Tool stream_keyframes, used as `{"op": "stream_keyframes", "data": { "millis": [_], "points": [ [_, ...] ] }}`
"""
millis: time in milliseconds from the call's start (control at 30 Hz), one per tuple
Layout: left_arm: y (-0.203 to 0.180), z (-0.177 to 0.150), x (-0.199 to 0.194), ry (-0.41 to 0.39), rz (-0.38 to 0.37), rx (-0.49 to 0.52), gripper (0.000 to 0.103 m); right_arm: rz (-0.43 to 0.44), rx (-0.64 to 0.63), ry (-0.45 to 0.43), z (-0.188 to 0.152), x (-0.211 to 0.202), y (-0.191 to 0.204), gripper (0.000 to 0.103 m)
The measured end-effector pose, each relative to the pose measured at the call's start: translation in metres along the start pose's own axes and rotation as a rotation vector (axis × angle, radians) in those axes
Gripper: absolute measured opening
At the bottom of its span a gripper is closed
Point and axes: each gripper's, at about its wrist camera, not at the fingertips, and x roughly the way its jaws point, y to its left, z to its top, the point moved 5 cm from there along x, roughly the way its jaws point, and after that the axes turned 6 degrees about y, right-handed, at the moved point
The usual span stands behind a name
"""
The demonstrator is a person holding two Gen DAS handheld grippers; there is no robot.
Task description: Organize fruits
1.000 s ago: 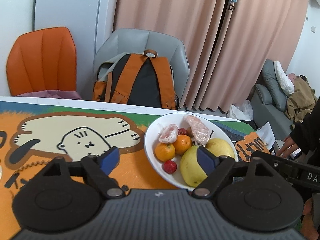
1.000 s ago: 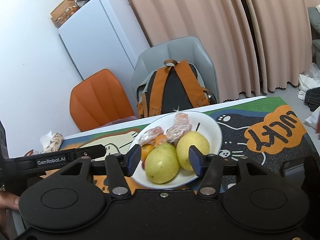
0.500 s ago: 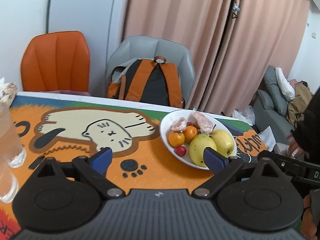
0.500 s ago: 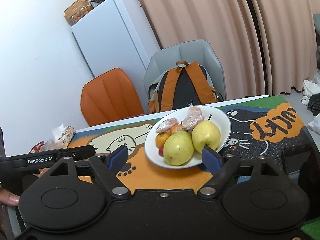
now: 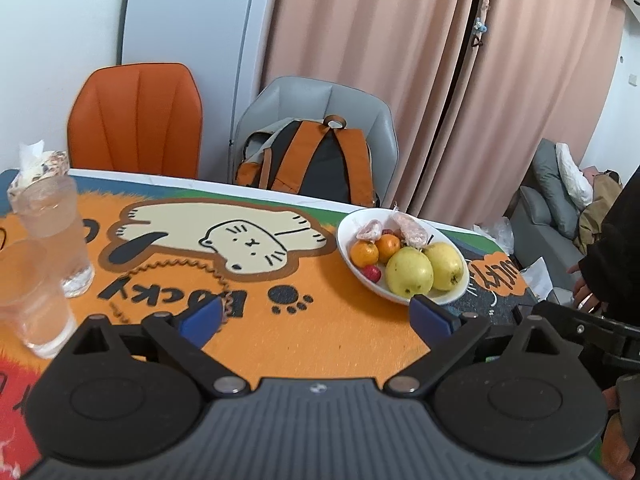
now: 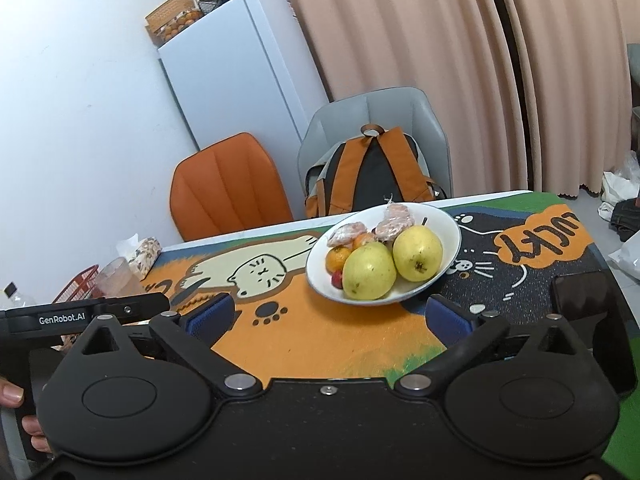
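A white plate (image 5: 349,222) (image 6: 445,227) stands on the cartoon table mat. On it lie two yellow-green pears (image 5: 410,273) (image 6: 368,270), two oranges (image 5: 364,254) (image 6: 338,258), a small red fruit (image 5: 373,273) (image 6: 338,279) and two plastic-wrapped pieces (image 5: 410,229) (image 6: 394,220). My left gripper (image 5: 316,314) hovers over the mat short of the plate, its jaws opening with nothing between them. My right gripper (image 6: 328,316) is also back from the plate, and its jaws are opening too, on empty air.
Two clear glasses (image 5: 52,236) and a tissue pack (image 5: 36,168) stand at the table's left. An orange chair (image 5: 136,120) and a grey chair with a backpack (image 5: 316,160) are behind the table. A dark phone (image 6: 584,296) lies right. A white fridge (image 6: 240,72) stands in the corner.
Both grippers drew back from the plate and spread their jaws wide. The plate looks smaller and farther, and the glasses have come into the left wrist view.
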Motion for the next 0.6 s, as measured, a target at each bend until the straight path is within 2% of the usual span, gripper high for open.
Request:
{"op": "stream_keyframes", "data": {
  "millis": [600],
  "points": [
    [0.002,-0.060,-0.048,0.021,0.046,0.037,0.099,-0.048,-0.060,0.010,-0.036,-0.042,0.030,0.103]
  ]
}}
